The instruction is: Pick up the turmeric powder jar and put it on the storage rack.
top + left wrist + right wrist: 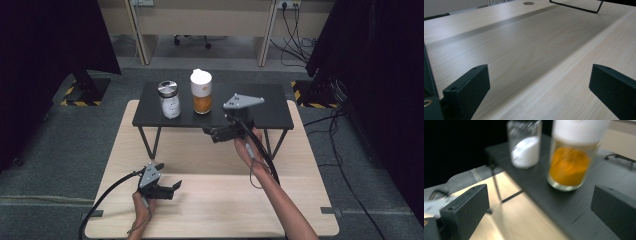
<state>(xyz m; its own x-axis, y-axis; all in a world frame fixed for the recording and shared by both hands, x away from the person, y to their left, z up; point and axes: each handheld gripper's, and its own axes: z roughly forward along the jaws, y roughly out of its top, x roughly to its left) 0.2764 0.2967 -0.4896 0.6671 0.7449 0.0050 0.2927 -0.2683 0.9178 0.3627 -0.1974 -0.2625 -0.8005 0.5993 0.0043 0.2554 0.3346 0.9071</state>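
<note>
The right gripper (209,131) is held raised at the shelf (270,116), jaws wide and empty (aimed at the orange jar (201,92)). The left gripper (172,188) is held low over the table (220,205), likewise wide and empty.

Desk (529,57): pale wood, smooth matt grain. Raised shelf (260,112): matt black top on thin metal legs. Two clear glass jars: metal-lidded jar (169,99), white-capped jar (201,91).

Bare table (210,200) ahead of left gripper (176,186); shelf (270,107) right half free; two jars (169,99) (201,92) block left.
</note>
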